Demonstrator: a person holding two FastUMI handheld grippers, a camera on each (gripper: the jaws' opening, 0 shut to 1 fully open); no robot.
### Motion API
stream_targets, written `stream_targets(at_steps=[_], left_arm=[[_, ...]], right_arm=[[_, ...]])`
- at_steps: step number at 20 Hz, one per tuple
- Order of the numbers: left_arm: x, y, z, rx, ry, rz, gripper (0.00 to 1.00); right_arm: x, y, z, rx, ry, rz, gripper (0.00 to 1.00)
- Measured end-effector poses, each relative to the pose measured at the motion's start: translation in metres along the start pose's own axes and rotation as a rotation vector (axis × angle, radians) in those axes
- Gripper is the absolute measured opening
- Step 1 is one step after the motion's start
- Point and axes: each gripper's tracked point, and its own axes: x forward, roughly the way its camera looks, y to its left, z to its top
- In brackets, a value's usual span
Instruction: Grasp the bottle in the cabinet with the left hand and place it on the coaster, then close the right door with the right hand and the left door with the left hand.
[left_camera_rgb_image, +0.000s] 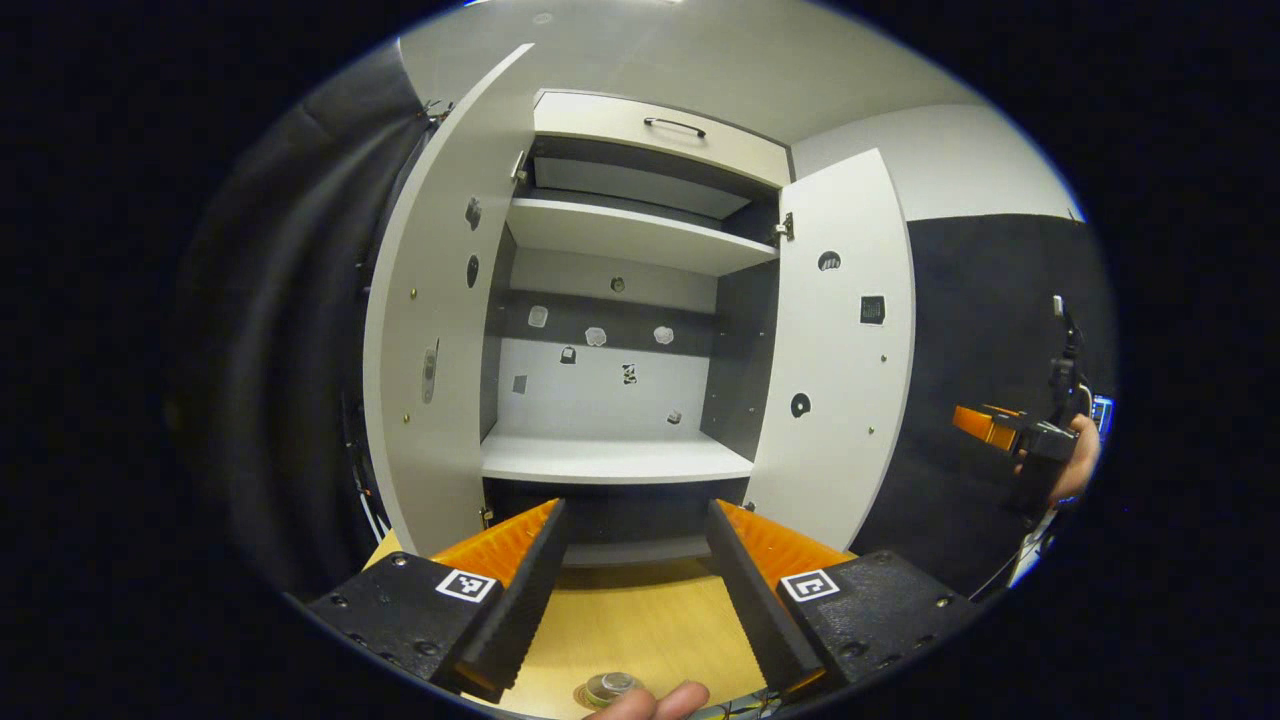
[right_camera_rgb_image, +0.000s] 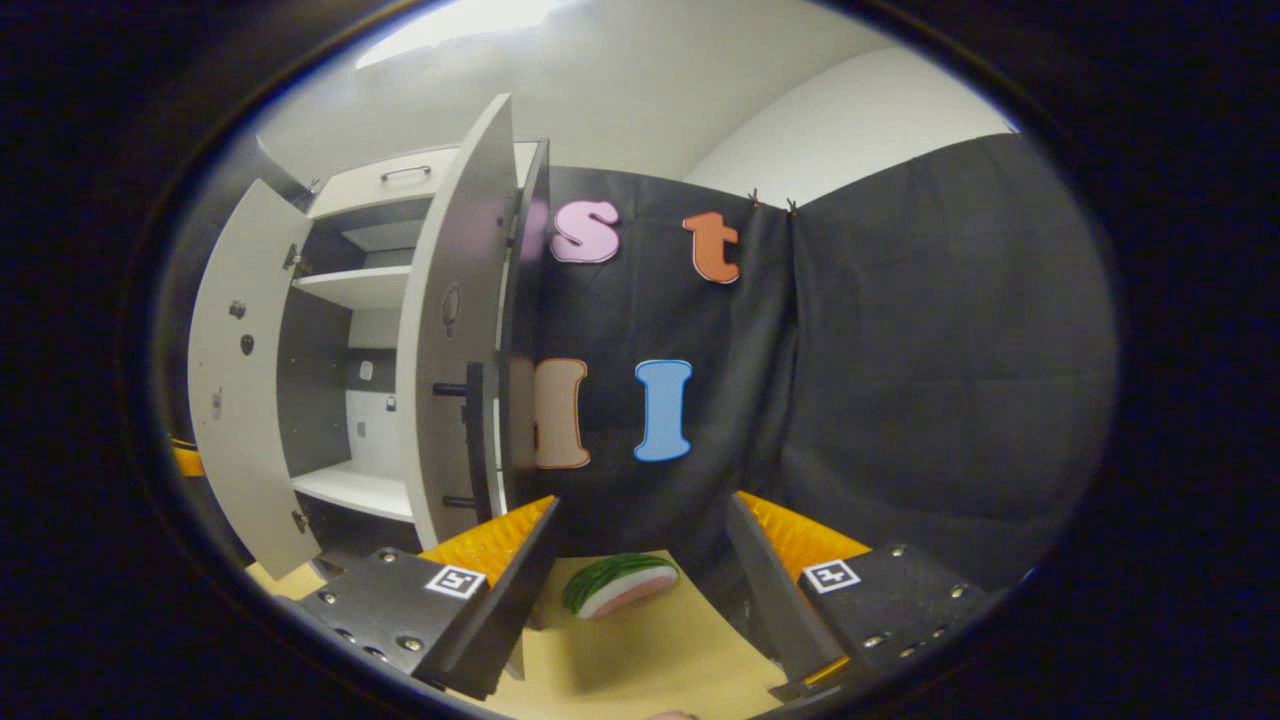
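Pale wooden tabletop (left_camera_rgb_image: 640, 610) before open cabinet (left_camera_rgb_image: 620, 250), shelves bare. Small clear bottle (left_camera_rgb_image: 610, 688) on the table at 6 o'clock in left gripper view, beside a fingertip (left_camera_rgb_image: 660, 700); likely light, rigid, slick, best pinched round the body. Left gripper (left_camera_rgb_image: 636, 510) spread wide, empty; right gripper (right_camera_rgb_image: 643, 500) likewise. Right gripper view adds right door handle (right_camera_rgb_image: 475, 435) at 9 o'clock and a green slice (right_camera_rgb_image: 620, 583) at 6.

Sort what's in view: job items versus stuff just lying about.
Job: cabinet, left door, right door, bottle top, left gripper, right gripper.
Lying about: watermelon-slice toy, wooden table.
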Motion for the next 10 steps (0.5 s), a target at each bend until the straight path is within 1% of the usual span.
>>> stream_targets(at_steps=[1, 2, 4, 5, 6, 7, 8, 9, 10], left_arm=[[0.002, 0.007, 0.016, 0.021, -0.046, 0.002, 0.89], [0.005, 0.017, 0.036, 0.046, -0.098, 0.014, 0.92], [0.007, 0.041, 0.061, 0.083, -0.181, 0.065, 0.90], [0.009, 0.047, 0.066, 0.083, -0.187, 0.070, 0.91], [0.008, 0.047, 0.068, 0.075, -0.185, 0.060, 0.91], [0.008, 0.050, 0.071, 0.065, -0.183, 0.056, 0.89], [0.009, 0.057, 0.075, 0.049, -0.185, 0.057, 0.93], [0.009, 0.062, 0.077, 0.041, -0.184, 0.055, 0.93], [0.007, 0.069, 0.076, 0.038, -0.178, 0.062, 0.93]], right_arm=[[0.008, 0.003, 0.001, 0.004, 0.000, 0.018, 0.97], [0.018, 0.004, 0.002, 0.006, -0.001, 0.025, 0.99], [0.037, 0.003, 0.003, 0.012, 0.013, 0.010, 1.00], [0.046, 0.004, 0.003, 0.016, 0.024, 0.000, 1.00], [0.053, 0.009, 0.004, 0.020, 0.028, 0.006, 1.00], [0.062, 0.017, 0.008, 0.023, 0.025, 0.018, 1.00], [0.067, 0.024, 0.012, 0.024, 0.013, 0.030, 0.99], [0.072, 0.031, 0.017, 0.024, 0.007, 0.043, 1.00], [0.076, 0.037, 0.023, 0.025, 0.000, 0.047, 0.97]])
